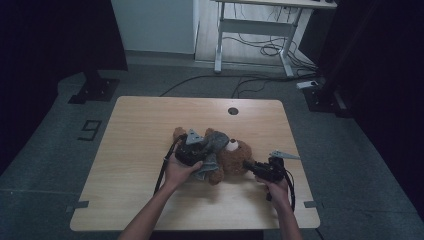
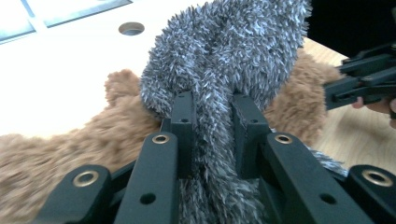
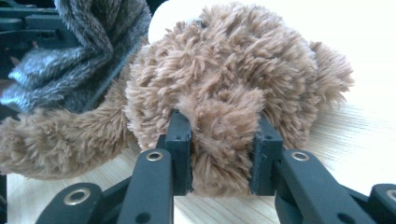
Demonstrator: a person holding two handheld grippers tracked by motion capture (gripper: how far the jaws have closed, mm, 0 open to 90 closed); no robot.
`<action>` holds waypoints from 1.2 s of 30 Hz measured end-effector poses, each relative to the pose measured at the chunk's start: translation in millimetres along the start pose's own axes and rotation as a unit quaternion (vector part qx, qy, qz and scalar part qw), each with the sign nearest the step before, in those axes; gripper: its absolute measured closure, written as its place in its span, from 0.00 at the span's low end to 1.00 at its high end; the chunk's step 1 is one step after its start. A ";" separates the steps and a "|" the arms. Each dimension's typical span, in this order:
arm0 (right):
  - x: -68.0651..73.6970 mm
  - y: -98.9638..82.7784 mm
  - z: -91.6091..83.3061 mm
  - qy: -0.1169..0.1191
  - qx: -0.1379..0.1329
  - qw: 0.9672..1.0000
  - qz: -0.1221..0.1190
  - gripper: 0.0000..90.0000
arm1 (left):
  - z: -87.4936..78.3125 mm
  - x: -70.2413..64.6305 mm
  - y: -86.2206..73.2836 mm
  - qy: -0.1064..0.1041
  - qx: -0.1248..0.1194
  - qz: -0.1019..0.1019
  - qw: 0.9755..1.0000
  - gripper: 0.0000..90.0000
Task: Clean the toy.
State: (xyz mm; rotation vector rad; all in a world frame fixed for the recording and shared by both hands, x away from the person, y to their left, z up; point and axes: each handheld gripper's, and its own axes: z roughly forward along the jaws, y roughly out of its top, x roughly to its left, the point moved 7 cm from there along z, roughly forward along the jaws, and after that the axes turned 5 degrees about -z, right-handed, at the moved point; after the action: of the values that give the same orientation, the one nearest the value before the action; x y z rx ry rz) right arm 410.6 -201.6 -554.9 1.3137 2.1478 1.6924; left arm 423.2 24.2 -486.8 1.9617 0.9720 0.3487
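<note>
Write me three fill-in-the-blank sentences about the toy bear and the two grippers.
1. The left gripper is shut on a fuzzy ____ cloth.
2. The right gripper pinches a part of the ____ teddy bear.
3. The bear lies on a ____ table with a round hole near its far edge.

Missing words: grey; brown; wooden

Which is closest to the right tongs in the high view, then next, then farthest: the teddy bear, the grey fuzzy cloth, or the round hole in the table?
1. Teddy bear: gripped by the right tongs, just to their left.
2. Grey fuzzy cloth: farther left, draped over the bear.
3. Round hole: far back, near the table's far edge.
</note>
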 end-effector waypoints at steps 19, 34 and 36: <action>-0.8 -3.9 -0.8 0.008 0.005 1.000 -0.005 0.75 | -36.0 80.2 -52.9 0.076 0.023 -0.059 0.995 0.82; -0.4 -4.1 0.2 0.005 0.002 1.000 -0.003 0.75 | -41.4 29.1 -1.0 0.049 -0.011 0.004 0.999 0.82; -0.2 -4.2 0.0 0.004 0.003 1.000 -0.004 0.75 | -32.2 11.2 9.3 0.040 -0.010 0.022 0.999 0.82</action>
State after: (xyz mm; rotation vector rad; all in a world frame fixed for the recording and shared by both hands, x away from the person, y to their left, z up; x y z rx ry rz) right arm 408.5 -201.8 -558.5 1.3004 2.1603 1.6938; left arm 416.6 49.0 -462.6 1.9651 0.9729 0.4629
